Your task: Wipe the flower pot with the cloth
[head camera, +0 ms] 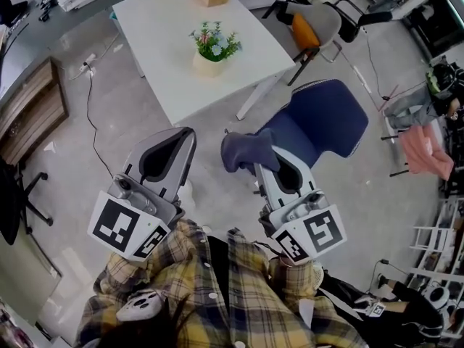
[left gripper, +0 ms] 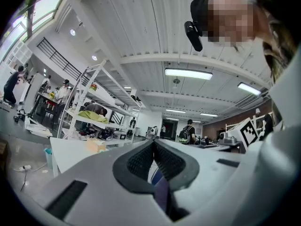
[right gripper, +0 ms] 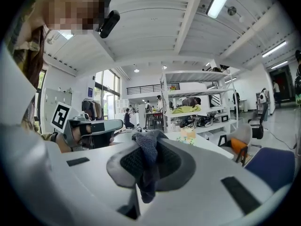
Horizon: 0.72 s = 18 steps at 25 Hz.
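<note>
Two grey plastic claws with ribbed dark pads point level. The left claw (head camera: 183, 135) is pressed closed with nothing between its pads. The right claw (head camera: 262, 162) grips one dark blue-grey knitted cloth (head camera: 243, 151), bunched and drooping over its tips. At 12 o'clock from the claws, well apart, one round cream flower pot (head camera: 209, 65) with small blue and pink flowers stands on the white rectangular tabletop (head camera: 163, 27). One padded navy chair (head camera: 330, 118) sits at 2 o'clock.
</note>
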### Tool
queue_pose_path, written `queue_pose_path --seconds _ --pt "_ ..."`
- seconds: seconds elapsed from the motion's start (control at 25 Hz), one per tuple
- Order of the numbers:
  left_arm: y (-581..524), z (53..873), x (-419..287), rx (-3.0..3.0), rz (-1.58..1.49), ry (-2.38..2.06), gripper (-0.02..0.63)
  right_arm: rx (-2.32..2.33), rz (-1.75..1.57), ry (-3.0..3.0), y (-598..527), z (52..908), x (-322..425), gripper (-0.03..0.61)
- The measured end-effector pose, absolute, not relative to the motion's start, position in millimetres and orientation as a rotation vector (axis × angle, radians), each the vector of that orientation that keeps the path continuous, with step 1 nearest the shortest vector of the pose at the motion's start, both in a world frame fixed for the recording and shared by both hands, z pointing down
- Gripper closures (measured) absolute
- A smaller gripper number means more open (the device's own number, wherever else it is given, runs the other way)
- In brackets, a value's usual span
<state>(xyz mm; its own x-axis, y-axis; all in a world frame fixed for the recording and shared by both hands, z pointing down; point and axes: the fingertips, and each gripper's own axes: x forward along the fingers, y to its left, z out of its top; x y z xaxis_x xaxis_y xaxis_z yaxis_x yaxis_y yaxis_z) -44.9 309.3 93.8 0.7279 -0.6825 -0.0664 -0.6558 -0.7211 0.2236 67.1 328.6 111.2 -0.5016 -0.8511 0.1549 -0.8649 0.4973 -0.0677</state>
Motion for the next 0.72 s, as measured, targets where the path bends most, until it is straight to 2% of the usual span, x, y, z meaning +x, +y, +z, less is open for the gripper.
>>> queue_pose_path --seconds 0.72 --pt "188 120 -84 2.718 -0.155 -0.997 0.604 1.618 0.307 -2.502 212 130 43 0.563"
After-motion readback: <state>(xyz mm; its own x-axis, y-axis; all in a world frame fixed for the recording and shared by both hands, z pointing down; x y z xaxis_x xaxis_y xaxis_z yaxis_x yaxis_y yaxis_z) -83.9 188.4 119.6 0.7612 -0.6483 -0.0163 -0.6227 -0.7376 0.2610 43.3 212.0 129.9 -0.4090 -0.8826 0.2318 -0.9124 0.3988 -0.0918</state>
